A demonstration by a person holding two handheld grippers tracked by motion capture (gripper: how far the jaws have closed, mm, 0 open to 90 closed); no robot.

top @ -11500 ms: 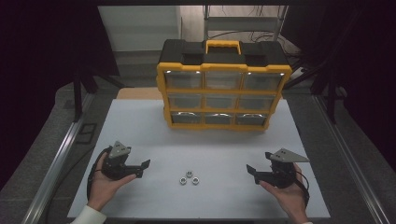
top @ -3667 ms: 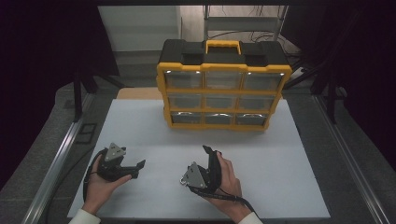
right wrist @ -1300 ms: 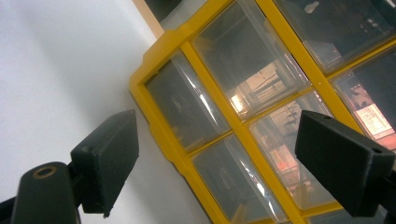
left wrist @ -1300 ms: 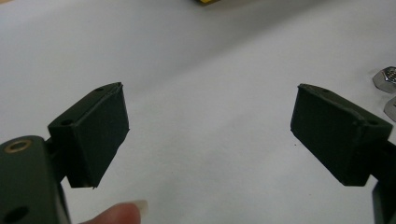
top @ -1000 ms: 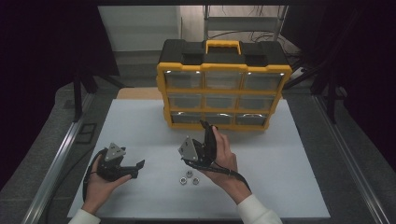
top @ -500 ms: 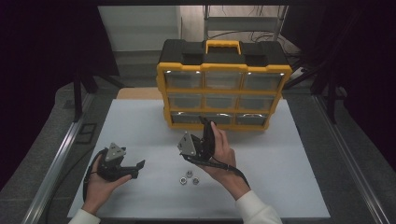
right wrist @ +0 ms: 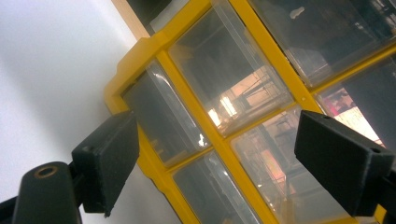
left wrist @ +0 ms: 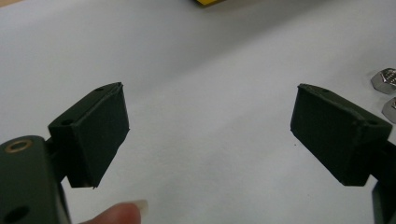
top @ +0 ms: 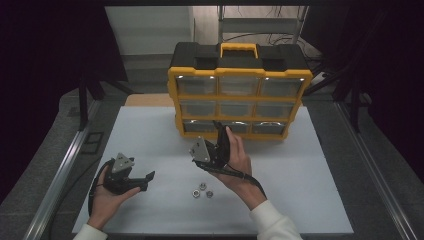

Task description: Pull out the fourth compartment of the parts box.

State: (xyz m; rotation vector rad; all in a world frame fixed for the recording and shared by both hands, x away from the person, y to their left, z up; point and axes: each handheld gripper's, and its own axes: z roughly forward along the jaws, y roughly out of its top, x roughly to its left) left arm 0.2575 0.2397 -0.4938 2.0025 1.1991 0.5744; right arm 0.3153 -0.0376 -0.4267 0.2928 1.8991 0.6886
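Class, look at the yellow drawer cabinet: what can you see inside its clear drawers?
The drawers of the cabinet are shut. Through their clear fronts mostly glare and reflections show, so their contents cannot be made out. The right gripper is raised toward the bottom row.

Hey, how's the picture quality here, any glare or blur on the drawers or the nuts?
Right gripper view: the clear plastic drawer fronts of the yellow and black organizer cabinet carry bright reflections, hiding their contents. Left gripper view: the small silver hex nuts at the edge look soft. High view: the white table is evenly lit, the surroundings dark.
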